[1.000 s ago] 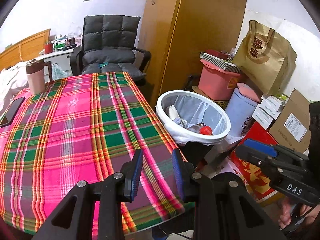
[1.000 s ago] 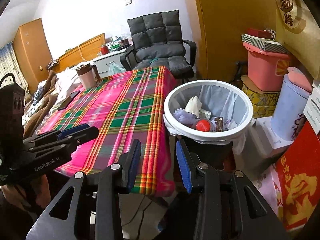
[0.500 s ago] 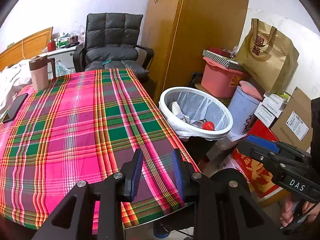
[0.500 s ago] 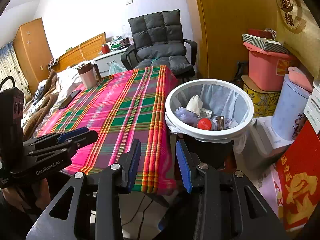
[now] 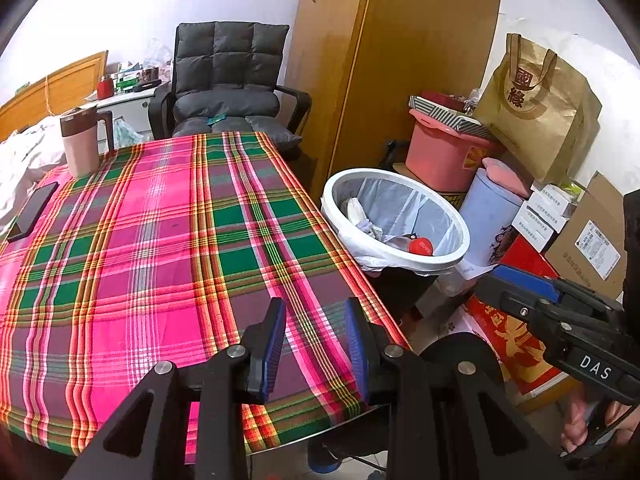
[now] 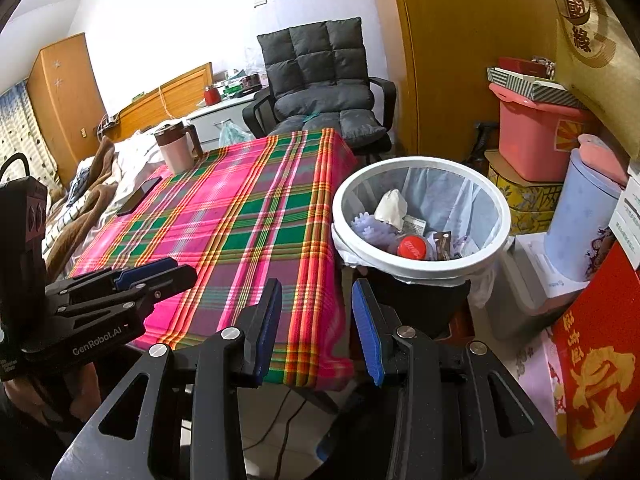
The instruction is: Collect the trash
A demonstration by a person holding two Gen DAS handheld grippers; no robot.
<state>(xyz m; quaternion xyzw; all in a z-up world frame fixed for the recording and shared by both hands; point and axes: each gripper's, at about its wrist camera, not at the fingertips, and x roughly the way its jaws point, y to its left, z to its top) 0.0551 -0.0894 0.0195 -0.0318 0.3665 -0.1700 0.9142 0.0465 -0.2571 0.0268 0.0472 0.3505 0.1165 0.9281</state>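
A white-rimmed trash bin [image 5: 452,224] [image 6: 504,216] with a plastic liner stands beside the table's right edge. It holds crumpled paper [image 6: 392,206], a red bottle cap [image 6: 412,247] [image 5: 420,246], a small wrapper [image 6: 442,240] and purple scraps. My left gripper [image 5: 316,336] is open and empty over the near edge of the plaid tablecloth [image 5: 160,240]. My right gripper [image 6: 318,320] is open and empty, low by the table's near corner, short of the bin. Each gripper shows in the other's view, the left [image 6: 120,284] and the right [image 5: 520,284].
A pink lidded mug [image 5: 80,140] and a dark phone [image 5: 34,210] sit at the table's far left. A grey chair [image 5: 228,92] stands behind the table. A pink tub [image 5: 444,152], a blue canister [image 5: 488,216], boxes and a paper bag [image 5: 536,112] crowd the right.
Both grippers have drawn back a little and risen, so more of the table shows. Both stay open and empty. The bin's contents have not moved.
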